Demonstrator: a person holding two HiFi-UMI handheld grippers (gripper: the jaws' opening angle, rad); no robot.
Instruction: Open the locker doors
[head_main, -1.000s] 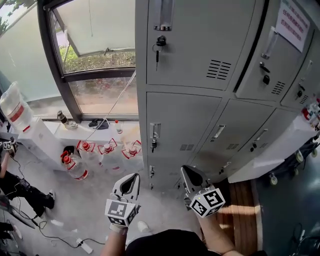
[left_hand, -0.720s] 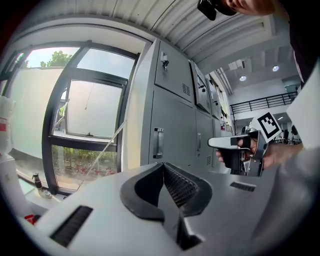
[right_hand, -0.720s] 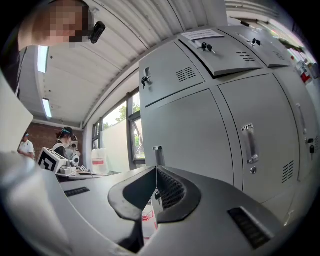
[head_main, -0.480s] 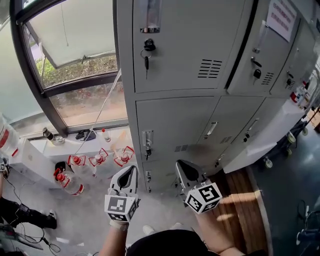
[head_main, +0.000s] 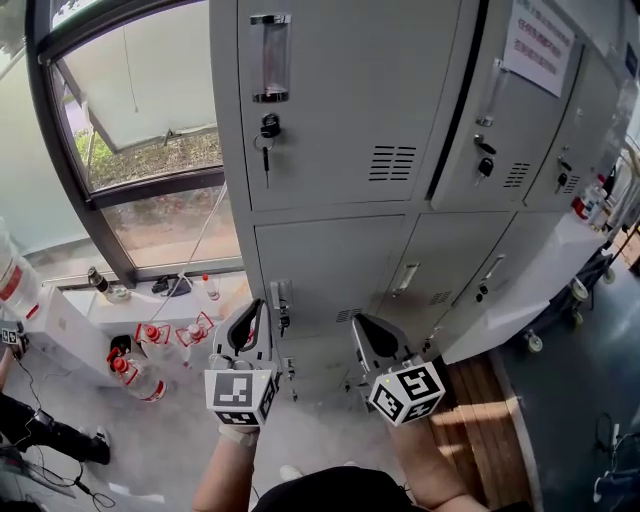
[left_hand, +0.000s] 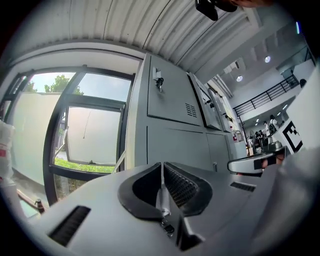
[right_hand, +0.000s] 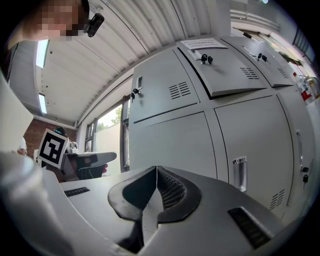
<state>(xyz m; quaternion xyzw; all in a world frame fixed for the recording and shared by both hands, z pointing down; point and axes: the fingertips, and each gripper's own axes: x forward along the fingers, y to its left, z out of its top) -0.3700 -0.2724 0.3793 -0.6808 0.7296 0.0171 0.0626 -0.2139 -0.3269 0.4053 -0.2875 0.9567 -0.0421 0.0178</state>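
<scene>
The grey lockers (head_main: 340, 100) stand in front of me with all doors closed. The top left door carries a recessed handle (head_main: 267, 58) and a lock with a key hanging from it (head_main: 268, 128). On the door below it sits a small handle (head_main: 280, 297). My left gripper (head_main: 256, 310) is shut and empty, its tips just in front of that lower handle. My right gripper (head_main: 360, 325) is also shut and empty, beside it to the right. The left gripper (left_hand: 162, 165) and the right gripper (right_hand: 156, 169) both point at the locker fronts from a short distance.
A large window (head_main: 140, 130) is left of the lockers. Bottles with red caps (head_main: 150, 335) stand on the floor under its sill. A paper notice (head_main: 538, 45) hangs on the right column's door. A wheeled white cart (head_main: 560, 290) stands at the right, and cables lie at the lower left.
The lockers have slid left and come nearer in the head view. Both grippers have risen toward the middle left door, staying shut.
</scene>
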